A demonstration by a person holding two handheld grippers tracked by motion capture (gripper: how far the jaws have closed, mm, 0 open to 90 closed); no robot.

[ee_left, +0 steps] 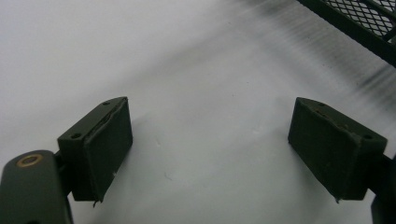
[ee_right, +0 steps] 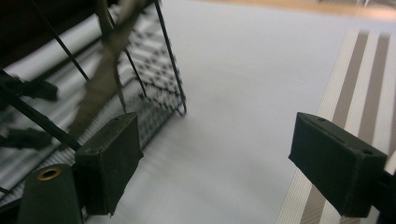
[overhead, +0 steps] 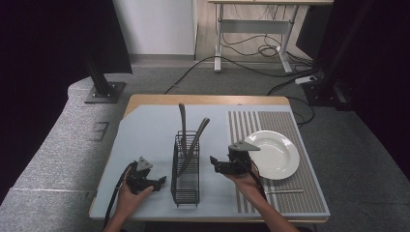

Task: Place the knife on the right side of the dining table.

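Covering table [overhead: 145, 125] — grey mat, carpeted room

In the left gripper view the wire basket [ee_left: 359, 23] is cut off by the top right corner and smeared with blur. In the right gripper view the utensils [ee_right: 105, 70] inside it are too blurred to identify. A thin stick [overhead: 284, 191] on the striped mat [overhead: 290, 125] is too small to tell.

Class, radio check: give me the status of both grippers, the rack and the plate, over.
Left gripper open, empty. Right gripper open, empty. Wire rack between them, two utensils inside. Plate on striped mat, nothing blocking.
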